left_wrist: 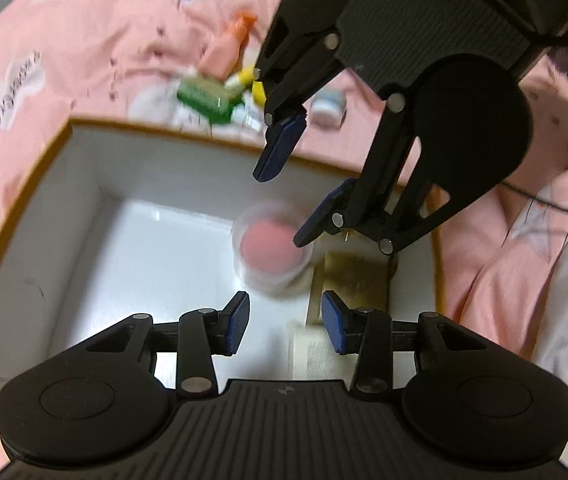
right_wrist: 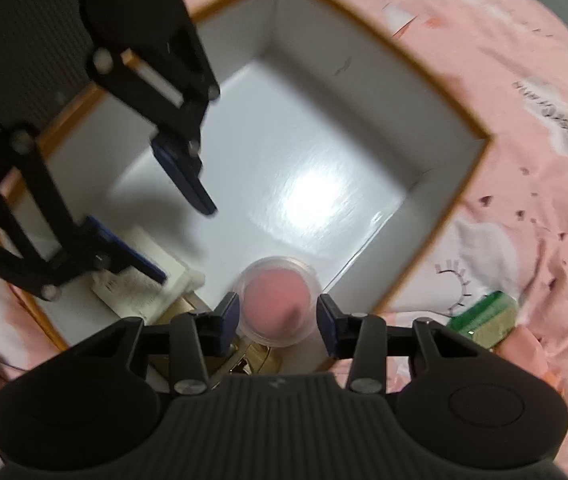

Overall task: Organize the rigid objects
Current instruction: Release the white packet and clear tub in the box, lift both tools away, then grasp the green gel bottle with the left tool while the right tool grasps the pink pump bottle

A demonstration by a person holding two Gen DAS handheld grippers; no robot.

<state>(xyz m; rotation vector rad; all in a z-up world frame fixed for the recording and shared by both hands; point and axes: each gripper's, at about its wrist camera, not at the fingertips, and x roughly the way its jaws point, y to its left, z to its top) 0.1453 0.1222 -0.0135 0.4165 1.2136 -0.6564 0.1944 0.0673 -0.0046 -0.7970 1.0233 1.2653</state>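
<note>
A clear round jar (left_wrist: 270,254) with pink contents rests on the floor of a white box with an orange rim (left_wrist: 84,168), near its corner. My right gripper (right_wrist: 278,322) hovers over the jar (right_wrist: 278,304) with its blue pads either side of it in that view. The left wrist view shows this right gripper (left_wrist: 280,208) raised above the jar and not gripping it, jaws open. My left gripper (left_wrist: 285,326) is open over the box floor with nothing between its pads. It also appears at the upper left of the right wrist view (right_wrist: 184,242).
A white packet (right_wrist: 144,284) and a gold item (left_wrist: 355,284) lie in the box corner beside the jar. On the pink bedspread (right_wrist: 523,220) beyond the box sit a green carton (left_wrist: 204,96), an orange spray bottle (left_wrist: 232,44) and a small pale jar (left_wrist: 327,110).
</note>
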